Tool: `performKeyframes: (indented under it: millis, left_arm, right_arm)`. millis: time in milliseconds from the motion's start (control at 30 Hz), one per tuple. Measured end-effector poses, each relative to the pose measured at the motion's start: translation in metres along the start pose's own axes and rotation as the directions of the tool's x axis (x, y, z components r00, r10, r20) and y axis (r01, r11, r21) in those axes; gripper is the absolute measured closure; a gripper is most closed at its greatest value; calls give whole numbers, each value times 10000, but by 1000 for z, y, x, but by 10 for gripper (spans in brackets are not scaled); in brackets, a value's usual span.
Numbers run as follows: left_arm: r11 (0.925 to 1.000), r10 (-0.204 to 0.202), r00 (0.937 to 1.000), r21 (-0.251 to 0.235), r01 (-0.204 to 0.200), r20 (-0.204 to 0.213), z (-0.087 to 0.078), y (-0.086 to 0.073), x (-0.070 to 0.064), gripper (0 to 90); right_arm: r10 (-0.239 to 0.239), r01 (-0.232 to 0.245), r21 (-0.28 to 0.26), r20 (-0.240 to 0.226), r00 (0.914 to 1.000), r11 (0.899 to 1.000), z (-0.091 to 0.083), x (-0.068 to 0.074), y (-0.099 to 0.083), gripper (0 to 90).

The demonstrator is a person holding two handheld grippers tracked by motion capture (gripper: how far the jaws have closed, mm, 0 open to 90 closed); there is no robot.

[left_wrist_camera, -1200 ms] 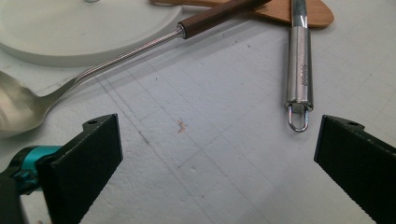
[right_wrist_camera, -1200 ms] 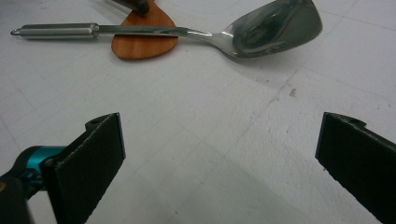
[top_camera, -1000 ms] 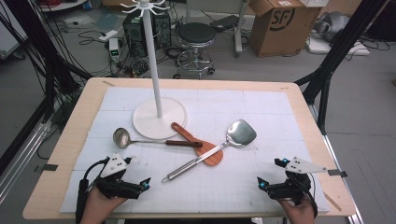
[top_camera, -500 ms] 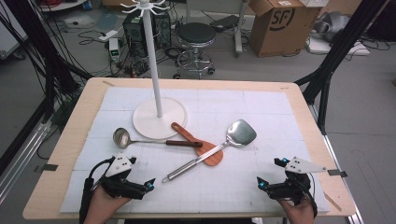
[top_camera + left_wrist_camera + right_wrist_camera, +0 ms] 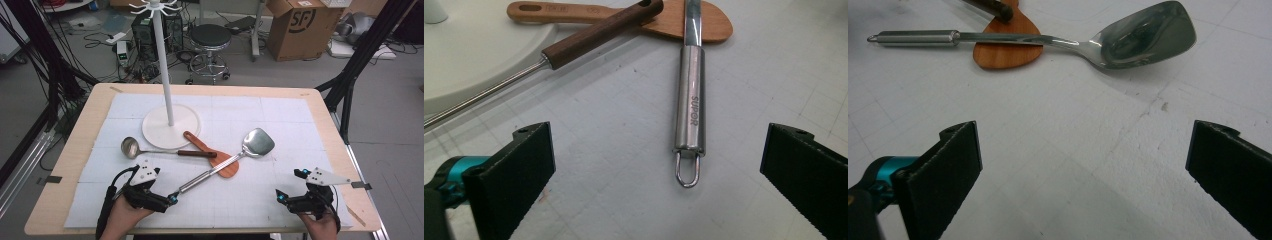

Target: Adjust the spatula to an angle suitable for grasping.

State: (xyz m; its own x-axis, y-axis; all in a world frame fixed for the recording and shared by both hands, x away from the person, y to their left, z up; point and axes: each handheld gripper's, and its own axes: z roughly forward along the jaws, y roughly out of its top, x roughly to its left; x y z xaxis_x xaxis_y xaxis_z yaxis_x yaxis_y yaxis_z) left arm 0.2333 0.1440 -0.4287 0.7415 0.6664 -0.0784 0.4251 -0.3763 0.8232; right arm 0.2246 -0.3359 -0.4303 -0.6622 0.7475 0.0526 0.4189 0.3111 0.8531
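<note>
Near the bench's front edge, our left gripper (image 5: 170, 199) had its fingers spread, lined up on the steel spatula (image 5: 689, 95) handle's end loop. We needed to close squarely on the handle, which crossed the wooden spatula (image 5: 674, 20). Right gripper (image 5: 282, 196) sat idle, fingers spread.

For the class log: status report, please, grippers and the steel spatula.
Left gripper open, lined up on steel spatula handle. Right gripper open, idle. Spatula crosses wooden spatula; ladle beside.

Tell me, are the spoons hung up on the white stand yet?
Not yet. The steel spatula, the wooden spatula and the ladle all lie on the mat, and the stand's hooks are bare. The left hand-held gripper is open, pointing at the steel spatula's handle. The right hand-held gripper is open, holding nothing.
</note>
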Motion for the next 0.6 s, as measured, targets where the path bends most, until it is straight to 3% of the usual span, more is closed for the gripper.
performKeyframes:
  millis: [333,600]
  left_arm:
    - [9995,213,9997,221,-215,70,16,5,-8,31]
    - [9981,453,9980,404,-471,441,32,9,-12,138]
  right_arm:
    - [-83,83,40,-54,10000,10000,2,1,1,5]
    - [-98,99,67,-100,9999,9999,3,2,1,5]
